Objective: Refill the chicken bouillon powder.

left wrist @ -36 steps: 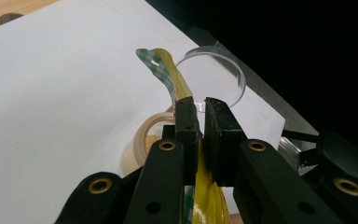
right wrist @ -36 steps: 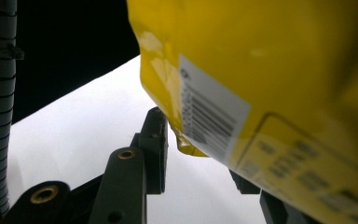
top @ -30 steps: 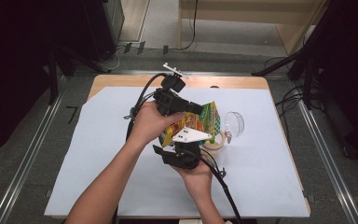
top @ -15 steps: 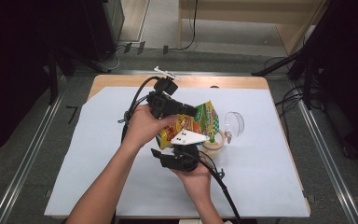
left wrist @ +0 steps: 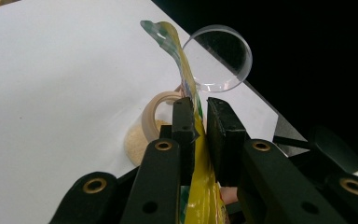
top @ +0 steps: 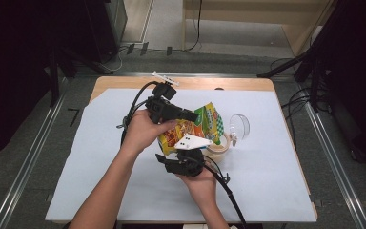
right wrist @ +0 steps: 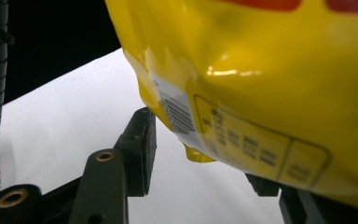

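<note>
A yellow snack bag (top: 198, 128) with red and green print is held up over the white table cover. My left gripper (top: 189, 116) is shut on the bag's upper edge, and in the left gripper view (left wrist: 199, 122) the two jaws press on the thin yellow film (left wrist: 204, 186). My right gripper (top: 180, 158) sits just below the bag, near the person. In the right gripper view (right wrist: 200, 156) it stands open, with the bag's lower corner (right wrist: 196, 151) hanging between the spread jaws and touching neither.
A clear plastic cup (top: 238, 126) lies on its side right of the bag, also in the left gripper view (left wrist: 220, 57). A beige tape roll (top: 219, 144) sits beside it on a light round disc (left wrist: 135, 145). Cables trail from both grippers.
My left gripper has shifted a little left and nearer with the bag still in it. The right gripper has stayed almost in place below the bag.
</note>
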Demonstrator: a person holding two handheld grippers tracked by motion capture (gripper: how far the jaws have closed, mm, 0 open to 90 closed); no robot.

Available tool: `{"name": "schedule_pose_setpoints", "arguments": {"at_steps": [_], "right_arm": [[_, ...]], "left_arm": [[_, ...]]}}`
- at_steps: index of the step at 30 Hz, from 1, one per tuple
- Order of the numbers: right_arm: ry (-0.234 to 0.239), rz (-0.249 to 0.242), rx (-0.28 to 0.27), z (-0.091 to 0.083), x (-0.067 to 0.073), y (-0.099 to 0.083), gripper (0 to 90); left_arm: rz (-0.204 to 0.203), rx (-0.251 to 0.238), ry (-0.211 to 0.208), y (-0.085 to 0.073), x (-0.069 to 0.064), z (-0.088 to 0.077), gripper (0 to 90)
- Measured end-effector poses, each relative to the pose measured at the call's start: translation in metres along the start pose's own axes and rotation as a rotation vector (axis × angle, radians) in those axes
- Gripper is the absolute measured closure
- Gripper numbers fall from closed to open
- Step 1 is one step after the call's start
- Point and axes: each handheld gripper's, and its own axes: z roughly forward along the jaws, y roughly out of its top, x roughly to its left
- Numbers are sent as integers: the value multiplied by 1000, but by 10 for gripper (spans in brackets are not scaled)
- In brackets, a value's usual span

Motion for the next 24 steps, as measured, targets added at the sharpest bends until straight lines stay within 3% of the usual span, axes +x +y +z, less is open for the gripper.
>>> {"name": "schedule_pose_setpoints", "arguments": {"at_steps": [6, 10, 16, 24], "right_arm": [[-5, -6, 5, 1, -1, -2, 519], [-13, -22, 12, 1, 0, -3, 521], [-6, -35, 11, 0, 0, -3, 527], [-13, -45, 27, -1, 0, -4, 526]], "left_arm": [[2, 10, 0, -2, -1, 1, 818], [22, 41, 7, -2, -1, 6, 814], [49, 77, 46, -2, -4, 16, 811], [47, 79, 14, -4, -1, 20, 803]]}}
